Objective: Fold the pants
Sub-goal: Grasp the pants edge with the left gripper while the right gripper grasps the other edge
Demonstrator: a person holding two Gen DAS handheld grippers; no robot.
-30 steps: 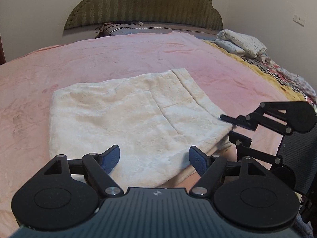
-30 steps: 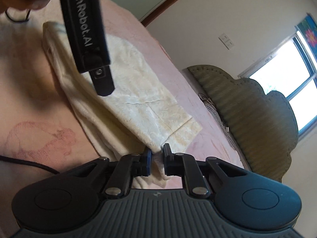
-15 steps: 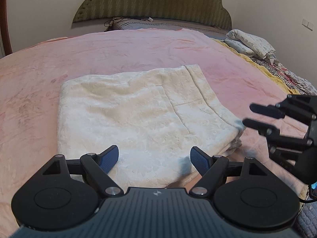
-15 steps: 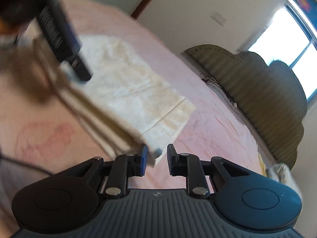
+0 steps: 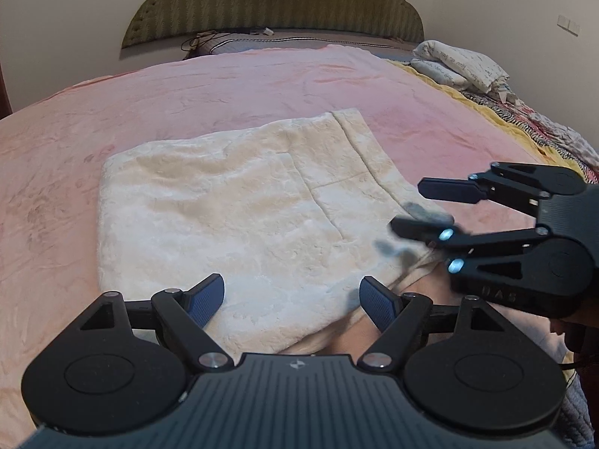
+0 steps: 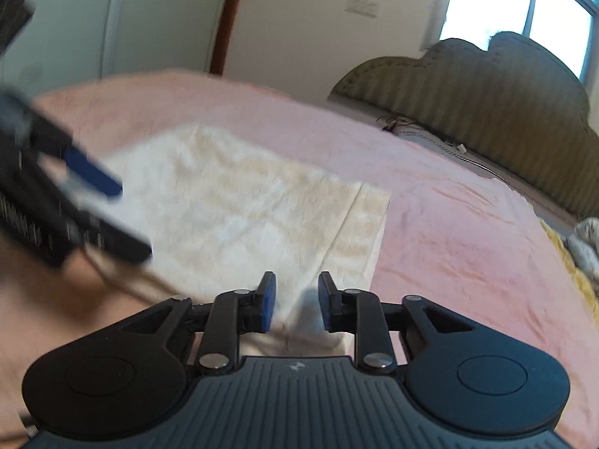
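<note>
The cream pants (image 5: 243, 217) lie folded into a flat rectangle on the pink blanket (image 5: 224, 86). My left gripper (image 5: 292, 293) hovers over their near edge, jaws wide open with nothing between the pads. My right gripper (image 5: 410, 209) is at the pants' right corner, and its jaws are opening. In the right wrist view the pants (image 6: 232, 205) spread out ahead. The right gripper (image 6: 296, 288) stands just above their near corner, its pads clear of the cloth. The left gripper (image 6: 119, 217) shows blurred at the left of that view.
A green padded headboard (image 5: 277, 0) closes the far side of the bed, with a cable (image 5: 202, 37) lying before it. Folded bedding (image 5: 460, 63) and a yellow patterned blanket (image 5: 524, 127) line the right side. A bright window (image 6: 524, 0) is behind the headboard.
The right gripper's jaws were shut on the pants' corner and now stand apart, free of the cloth. That gripper has rolled and drawn back a little. The left gripper has stayed open in place.
</note>
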